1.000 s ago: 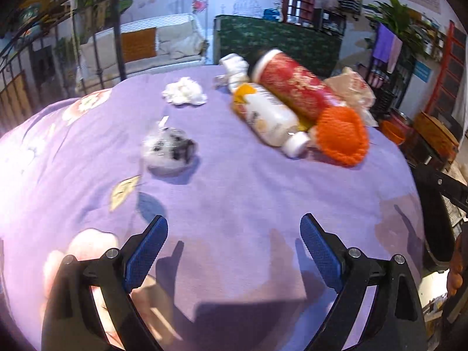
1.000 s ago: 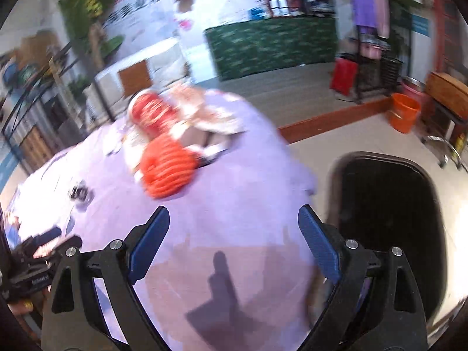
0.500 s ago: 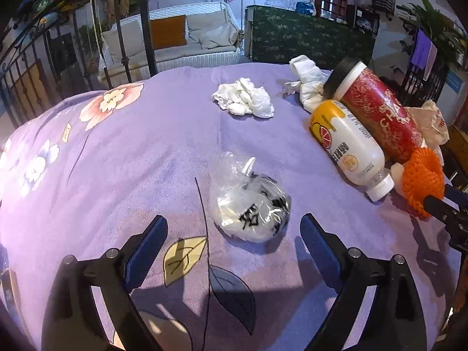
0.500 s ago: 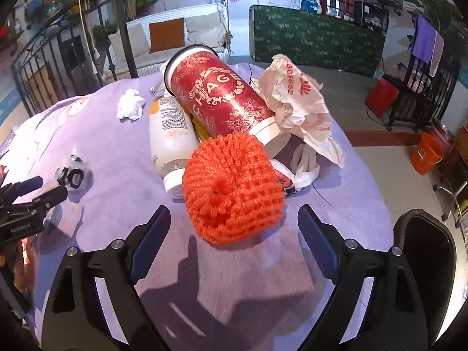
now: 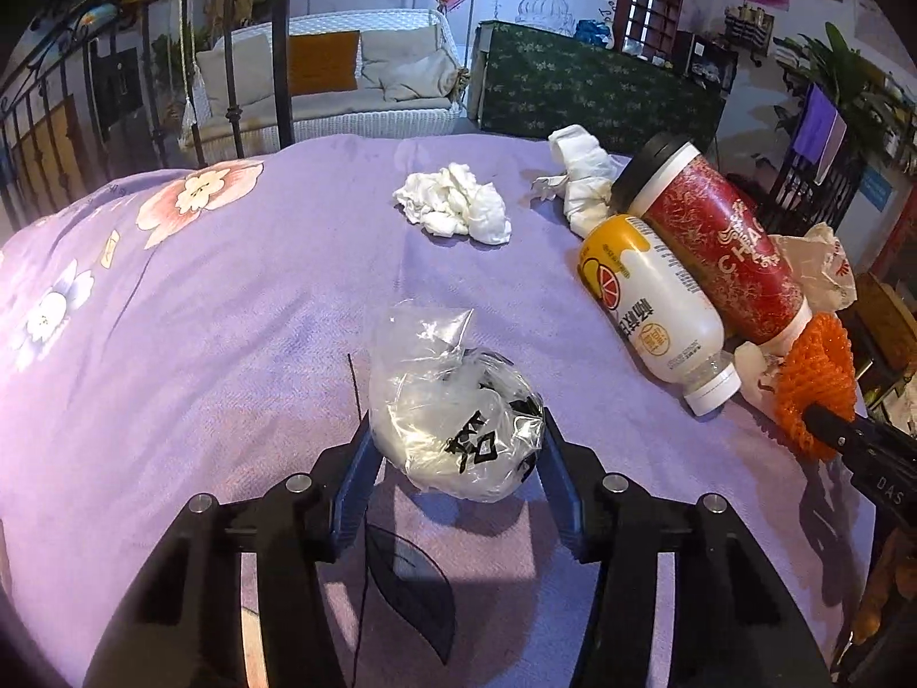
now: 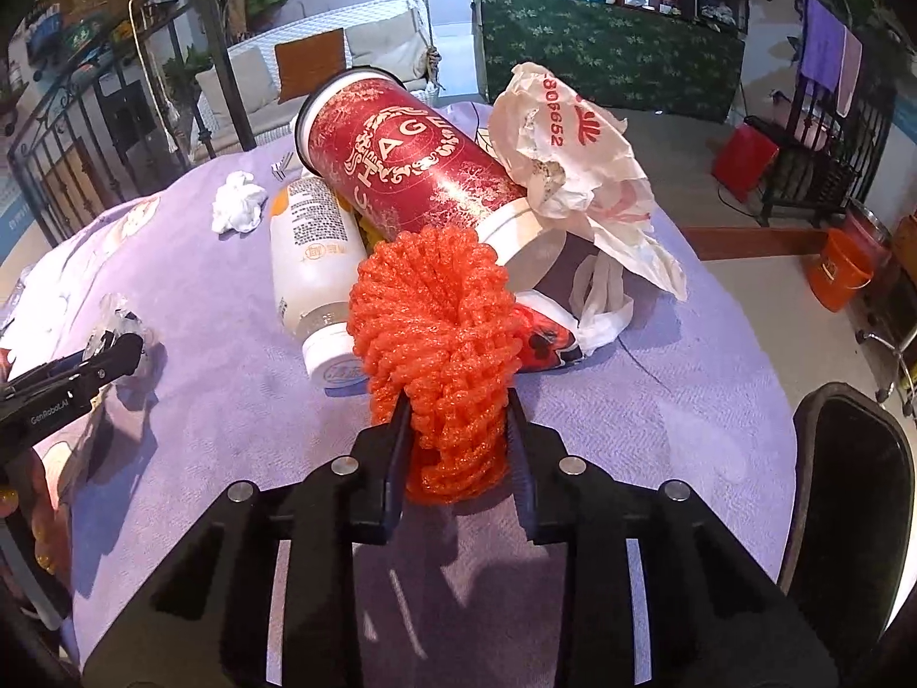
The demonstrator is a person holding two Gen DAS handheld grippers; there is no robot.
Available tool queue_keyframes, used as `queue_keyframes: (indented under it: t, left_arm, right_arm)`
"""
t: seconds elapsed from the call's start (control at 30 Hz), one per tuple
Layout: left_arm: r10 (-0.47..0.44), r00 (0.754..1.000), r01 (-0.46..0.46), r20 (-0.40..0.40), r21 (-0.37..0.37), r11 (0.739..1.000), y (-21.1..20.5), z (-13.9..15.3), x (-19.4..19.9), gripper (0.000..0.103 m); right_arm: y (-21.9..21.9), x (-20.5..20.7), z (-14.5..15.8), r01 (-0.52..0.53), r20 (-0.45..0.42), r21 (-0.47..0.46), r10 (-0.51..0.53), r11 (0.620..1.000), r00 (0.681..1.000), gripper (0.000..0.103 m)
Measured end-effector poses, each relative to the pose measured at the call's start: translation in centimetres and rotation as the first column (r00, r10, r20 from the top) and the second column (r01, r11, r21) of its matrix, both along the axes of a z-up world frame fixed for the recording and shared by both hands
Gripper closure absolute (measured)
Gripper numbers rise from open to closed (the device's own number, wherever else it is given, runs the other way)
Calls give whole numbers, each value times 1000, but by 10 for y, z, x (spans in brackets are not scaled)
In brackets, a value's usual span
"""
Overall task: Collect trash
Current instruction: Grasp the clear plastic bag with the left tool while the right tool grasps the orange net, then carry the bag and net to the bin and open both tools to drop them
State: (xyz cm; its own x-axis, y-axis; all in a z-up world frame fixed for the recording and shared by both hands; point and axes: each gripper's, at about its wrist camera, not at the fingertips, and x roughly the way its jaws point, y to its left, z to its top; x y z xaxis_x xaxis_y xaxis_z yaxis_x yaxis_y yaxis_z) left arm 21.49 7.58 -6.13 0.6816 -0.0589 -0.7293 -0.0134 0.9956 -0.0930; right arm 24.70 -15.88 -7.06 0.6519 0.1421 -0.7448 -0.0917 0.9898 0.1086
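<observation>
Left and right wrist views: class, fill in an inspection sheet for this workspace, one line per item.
Surface: purple floral cloth, covering the table.
Job's things: clear plastic bag; orange foam net; red cup, lying down; white bottle, lying down; crumpled tissue; white printed bag.
Clutter: nothing seen.
Grippers: left gripper closing around the clear plastic bag; right gripper closing on the orange foam net.
Cables: nothing seen.
Surroundings: black bin beside the table; orange bucket; white sofa.

Left hand-held gripper (image 5: 455,438) and right hand-held gripper (image 6: 455,410), both angled downward, jaws closing.
</observation>
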Motion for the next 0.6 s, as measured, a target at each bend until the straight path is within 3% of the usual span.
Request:
queue_keyframes:
  t: [0.23,0.6]
  left_arm:
    - [-28,998,30,56,-33,999,-19,16,-38,52]
    - [-137,988,143,73,-88,986,-65,19,-77,52]
  right_arm:
    - [-4,-32,13,3,55,40,-5,999,998,73]
    - [-21,-96,25,10,111,92,-20,996,994,73]
